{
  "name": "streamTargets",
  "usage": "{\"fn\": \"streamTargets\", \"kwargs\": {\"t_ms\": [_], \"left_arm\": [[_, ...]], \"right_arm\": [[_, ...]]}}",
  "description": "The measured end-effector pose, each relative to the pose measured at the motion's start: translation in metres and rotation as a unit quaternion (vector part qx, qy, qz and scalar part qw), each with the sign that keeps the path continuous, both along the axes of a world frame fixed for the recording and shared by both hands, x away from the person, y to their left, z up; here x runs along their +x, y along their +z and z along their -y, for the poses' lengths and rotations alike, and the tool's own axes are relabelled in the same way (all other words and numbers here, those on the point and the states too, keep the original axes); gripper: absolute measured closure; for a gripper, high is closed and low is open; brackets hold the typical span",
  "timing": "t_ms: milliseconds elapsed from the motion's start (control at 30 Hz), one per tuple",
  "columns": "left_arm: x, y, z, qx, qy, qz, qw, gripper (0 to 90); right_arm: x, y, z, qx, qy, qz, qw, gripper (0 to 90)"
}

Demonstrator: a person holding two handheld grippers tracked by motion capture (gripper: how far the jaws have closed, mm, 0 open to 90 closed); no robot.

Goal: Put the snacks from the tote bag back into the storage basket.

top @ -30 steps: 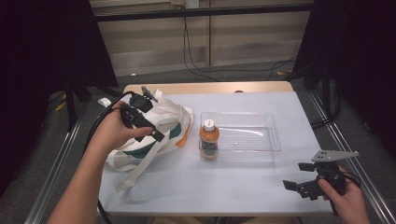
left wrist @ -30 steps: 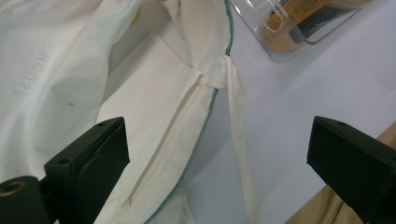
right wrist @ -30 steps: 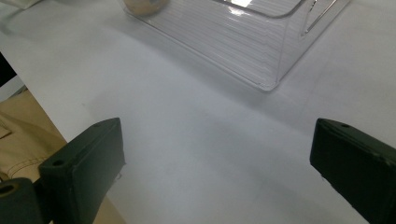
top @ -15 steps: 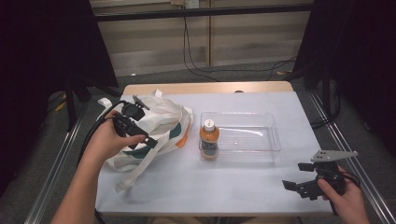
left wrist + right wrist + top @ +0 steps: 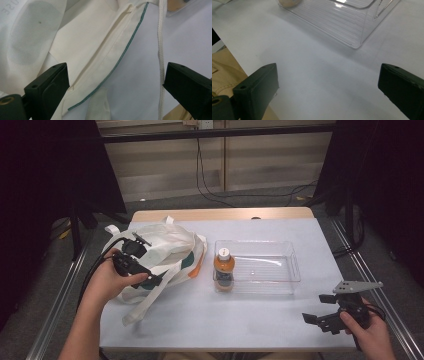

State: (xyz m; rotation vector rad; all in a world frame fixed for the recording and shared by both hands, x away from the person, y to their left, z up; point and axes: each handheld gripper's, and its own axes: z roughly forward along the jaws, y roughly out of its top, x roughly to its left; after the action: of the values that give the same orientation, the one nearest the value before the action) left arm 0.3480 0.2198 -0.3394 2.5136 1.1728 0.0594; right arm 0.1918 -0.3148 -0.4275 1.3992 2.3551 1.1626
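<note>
Left gripper [image 5: 141, 264], jaws spread, hovers over the tote bag [image 5: 170, 250] at centre-left; right gripper [image 5: 322, 308], also spread, lower right.

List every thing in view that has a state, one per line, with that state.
Left tool: open, over the bag.
Right tool: open, holding nothing, near the table's corner.
Bag: lying crumpled on the table.
Bottle: upright in the bin's left end, capped.
Bin: otherwise bare, no lid.
</note>
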Motion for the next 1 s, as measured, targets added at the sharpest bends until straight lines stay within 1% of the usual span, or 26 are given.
{"fn": "streamTargets", "kwargs": {"t_ms": [67,167,200,233,333,433,467,533,600,667,700,733,800,867,900,967,1000], "left_arm": [[-0.001,-0.001,-0.002,0.002,-0.001,-0.002,1.0,5.6],[-0.003,-0.003,-0.004,-0.001,0.004,-0.001,1.0,5.6],[-0.003,-0.003,-0.006,0.002,0.002,-0.001,1.0,5.5],[-0.004,-0.004,-0.006,-0.003,0.005,-0.001,1.0,5.5],[-0.005,-0.007,-0.008,-0.005,0.004,-0.002,1.0,5.4],[-0.007,-0.01,-0.008,-0.012,0.01,-0.002,0.9999,5.2],[-0.007,-0.01,-0.009,-0.007,0.004,-0.003,1.0,5.3],[-0.007,-0.01,-0.01,-0.007,0.006,-0.002,1.0,5.2],[-0.008,-0.01,-0.011,-0.012,0.004,-0.002,0.9999,5.2],[-0.009,-0.009,-0.012,-0.011,0.007,0.002,0.9999,5.2],[-0.009,-0.009,-0.011,-0.016,0.013,0.004,0.9998,5.2],[-0.009,-0.008,-0.013,-0.014,0.006,0.005,0.9999,5.2],[-0.009,-0.007,-0.013,-0.022,0.012,0.01,0.9996,5.2],[-0.009,-0.006,-0.015,-0.019,0.008,0.01,0.9997,5.3],[-0.009,-0.006,-0.016,-0.02,0.007,0.011,0.9997,5.3],[-0.009,-0.006,-0.016,-0.029,0.014,0.011,0.9994,5.3],[-0.008,-0.006,-0.018,-0.028,0.01,0.01,0.9995,5.3]], "right_arm": [[0.0,0.0,0.0,0.0,0.001,0.0,1.0,2.6],[0.0,0.0,0.0,-0.001,0.003,0.001,1.0,2.6],[0.0,0.0,0.0,-0.001,0.003,0.001,1.0,2.6],[0.001,0.0,0.0,0.0,0.004,0.003,1.0,2.6],[0.001,0.0,0.0,-0.001,0.003,0.001,1.0,2.6],[0.001,0.0,-0.001,-0.001,0.002,-0.002,1.0,2.6],[0.001,0.0,-0.001,0.0,0.002,-0.002,1.0,2.6],[0.001,0.0,-0.001,-0.002,0.004,0.0,1.0,2.6],[0.001,0.0,-0.001,-0.003,0.005,0.001,1.0,2.6],[0.001,0.0,-0.001,-0.002,0.004,0.0,1.0,2.6],[0.001,0.0,-0.001,-0.002,0.004,0.0,1.0,2.6],[0.001,0.0,-0.001,-0.003,0.004,0.0,1.0,2.6],[0.001,0.0,-0.001,-0.003,0.006,0.001,1.0,2.6],[0.001,0.0,-0.001,-0.004,0.005,0.0,1.0,2.6],[0.001,0.0,-0.001,-0.005,0.006,0.0,1.0,2.6],[0.001,0.0,-0.001,-0.006,0.006,0.0,1.0,2.6],[0.001,0.0,-0.001,-0.006,0.006,-0.001,1.0,2.6]]}}
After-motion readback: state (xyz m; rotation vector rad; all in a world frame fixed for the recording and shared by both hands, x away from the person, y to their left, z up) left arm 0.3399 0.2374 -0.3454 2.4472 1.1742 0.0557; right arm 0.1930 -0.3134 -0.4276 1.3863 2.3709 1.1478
